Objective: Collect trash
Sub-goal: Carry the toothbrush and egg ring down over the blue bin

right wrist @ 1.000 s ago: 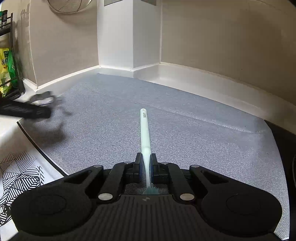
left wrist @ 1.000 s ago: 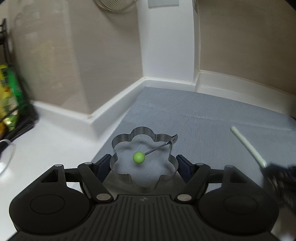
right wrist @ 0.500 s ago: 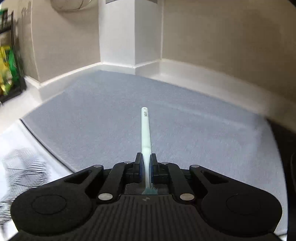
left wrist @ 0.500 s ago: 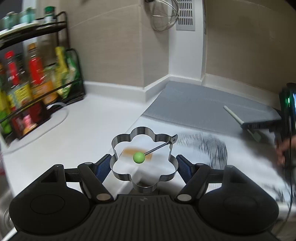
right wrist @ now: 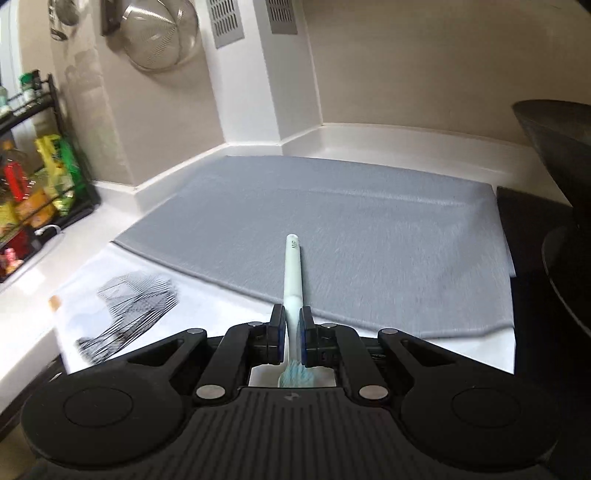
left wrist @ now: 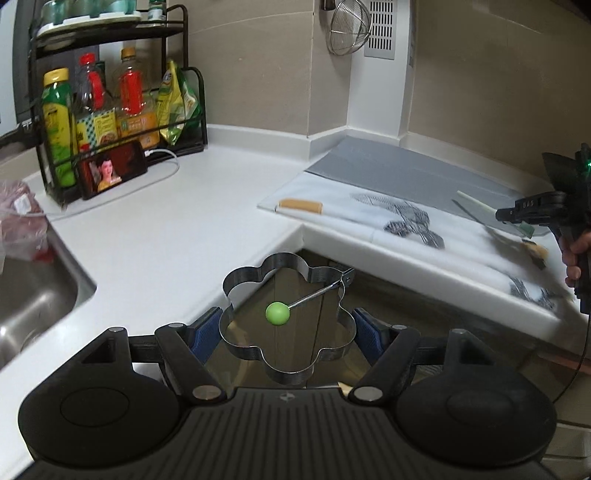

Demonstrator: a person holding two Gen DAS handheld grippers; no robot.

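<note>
A black rack (left wrist: 110, 110) of bottles and snack bags is standing at the back of the white counter (left wrist: 166, 236), with a phone (left wrist: 112, 170) leaning against it and a steel sink (left wrist: 33, 302) lying to the left. A strainer (left wrist: 349, 31) is hanging on the wall. A grey mat (right wrist: 351, 236) is covering the corner, and a white patterned sheet (left wrist: 424, 236) is lying in front of it with a brown-tipped stick (left wrist: 301, 205) on it.

The left gripper (left wrist: 288, 328) is holding a flower-shaped metal ring (left wrist: 284, 321) with a green knob, its blue pads pressing the ring's two sides, out over the counter's inner corner above open floor. The right gripper (right wrist: 291, 339) is clamping a pale toothbrush (right wrist: 291, 273), jaws nearly together, bristles toward the camera and the handle pointing out over the mat. A dark pan (right wrist: 554, 177) is crowding the right edge; the mat ahead is lying bare.
</note>
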